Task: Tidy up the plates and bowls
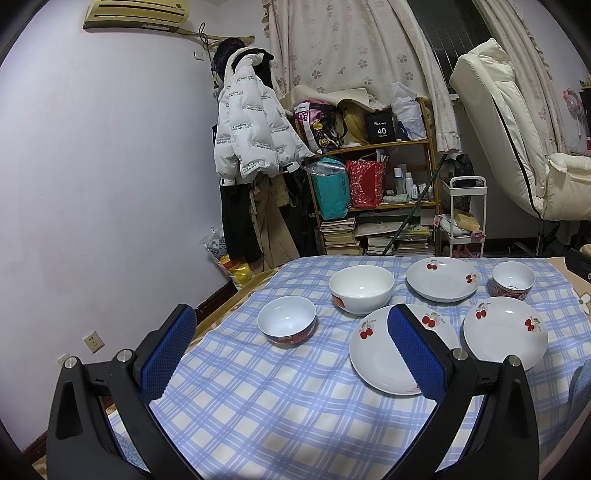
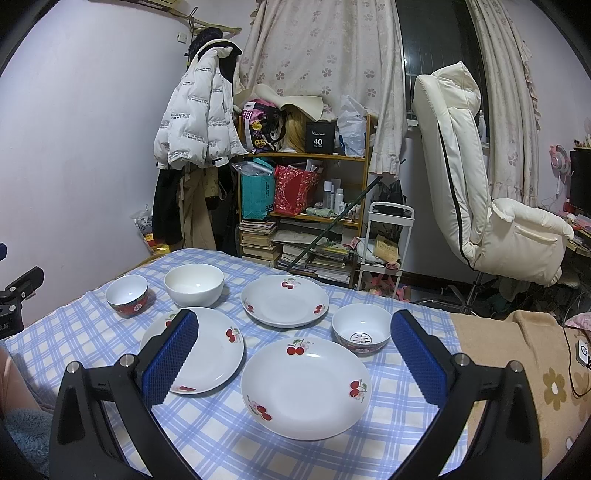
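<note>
Plates and bowls spread over the blue checked cloth (image 2: 207,435) on the desk, all upright, mouths up, none stacked, none touching. Round, so no long axis to call.

Three cherry plates: near plate (image 2: 306,387) closest to right tongs, left plate (image 2: 207,350) beside it, far plate (image 2: 284,301) behind both. Three bowls: big white bowl (image 2: 194,284) at back, red-rimmed small bowl (image 2: 127,295) at far left, patterned bowl (image 2: 361,328) at right, near the cloth edge.

Left tongs (image 1: 291,354) wide open, holding nothing, raised above the desk, aimed forward and slightly down. Blue pads (image 1: 168,358) bracket small bowl (image 1: 286,325); right pad overlaps left plate (image 1: 376,354) in view, contact cannot be judged.

Right tongs (image 2: 295,362) also wide open, empty, raised, same forward-down pose. Near plate framed between the fingers; left pad overlaps left plate in view.

Left wrist view only: air conditioner (image 1: 136,14) high on wall, wall socket (image 1: 95,341). Right wrist view only: tan flowered blanket (image 2: 524,354) right of the cloth, a black piece of the other tongs at left edge, full cream chair (image 2: 480,192). Both: shelf (image 2: 303,173) with bags and books, white jacket (image 2: 199,122).
</note>
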